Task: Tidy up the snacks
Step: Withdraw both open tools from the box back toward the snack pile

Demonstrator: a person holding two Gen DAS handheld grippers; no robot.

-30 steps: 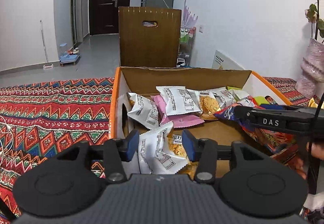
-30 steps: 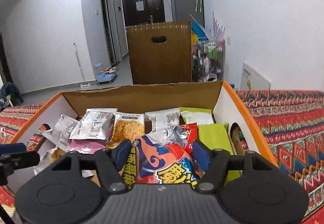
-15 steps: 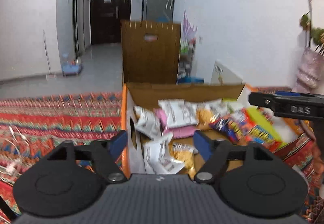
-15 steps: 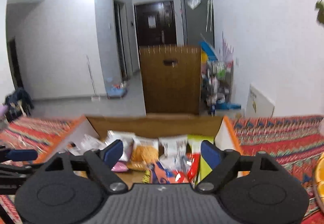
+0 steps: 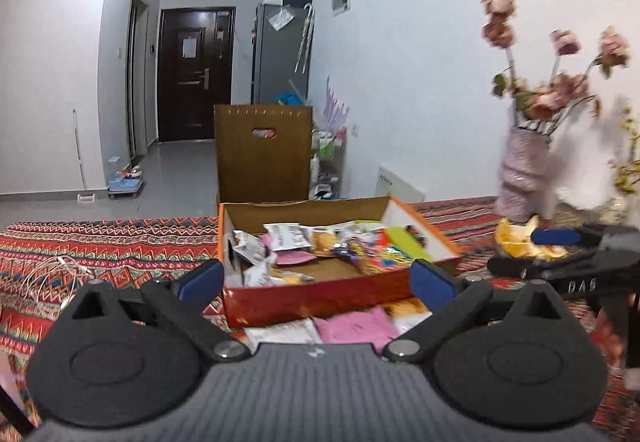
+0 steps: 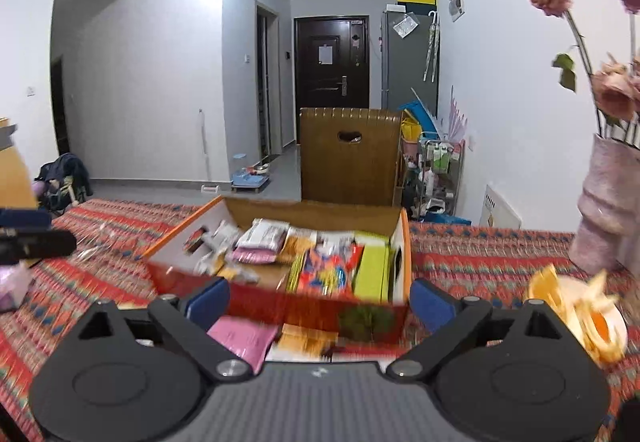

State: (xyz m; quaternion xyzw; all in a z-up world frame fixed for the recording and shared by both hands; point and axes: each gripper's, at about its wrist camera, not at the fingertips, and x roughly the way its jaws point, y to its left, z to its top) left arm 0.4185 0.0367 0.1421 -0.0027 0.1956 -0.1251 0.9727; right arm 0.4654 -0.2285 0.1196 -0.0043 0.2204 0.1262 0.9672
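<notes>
An orange cardboard box (image 5: pixel 424 231) stands on the patterned cloth, holding several snack packets, among them a colourful bag (image 5: pixel 376 254) and white cracker packets (image 5: pixel 286 235). A pink packet (image 5: pixel 356 326) and a white one (image 5: pixel 280 331) lie on the cloth in front of it. My left gripper (image 5: pixel 316 278) hangs back from the box's front wall, its jaws opening wide with nothing between them. My right gripper (image 6: pixel 320 298) is likewise drawn back from the box (image 6: pixel 180 238), its jaws opening and empty. Below it lie a pink packet (image 6: pixel 240 338) and an orange packet (image 6: pixel 306 340).
A pink vase of dried flowers (image 5: pixel 524 162) and a plate of orange peel (image 5: pixel 524 244) stand right of the box. A wooden chair back (image 5: pixel 262 158) rises behind the table. A thin white cable (image 5: pixel 52 274) lies on the cloth at the left.
Both grippers let go of their packets inside the box, the left a white one and the right the colourful bag. They opened wide and pulled back and upward from the box.
</notes>
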